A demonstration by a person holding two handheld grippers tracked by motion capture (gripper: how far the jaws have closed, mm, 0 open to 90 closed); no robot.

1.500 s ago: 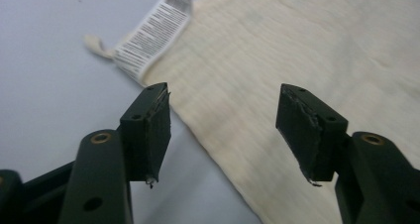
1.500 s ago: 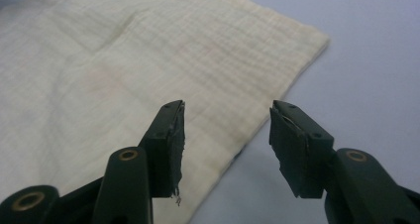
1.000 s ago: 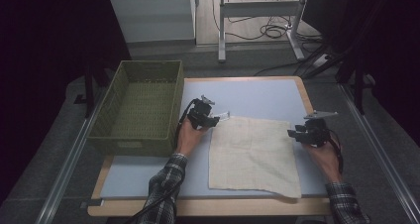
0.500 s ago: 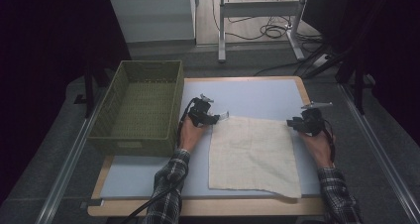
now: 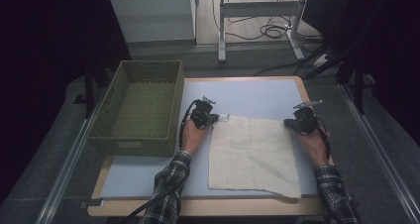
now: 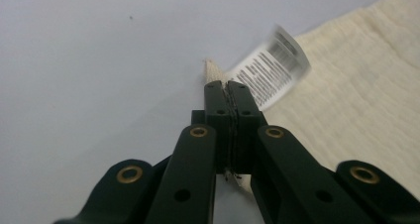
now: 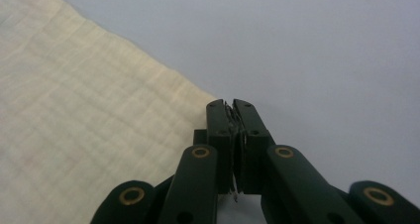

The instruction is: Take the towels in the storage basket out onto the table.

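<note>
With both far corners of the cloth point(image 5: 252, 152) pinched, left gripper point(image 6: 229, 87) and right gripper point(image 7: 232, 105) jaws having just clamped shut, I judge folding comes next: lifting evenly toward me.

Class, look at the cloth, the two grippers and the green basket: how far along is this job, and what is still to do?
Done: the cream cloth lies spread flat on the table. In hand: the jaws of the left gripper and right gripper have just been closing and are now shut on the cloth's two far corners, the left beside its label. Left: the cloth is neither lifted nor folded, and the green basket holds nothing, so probably most of the job.
</note>
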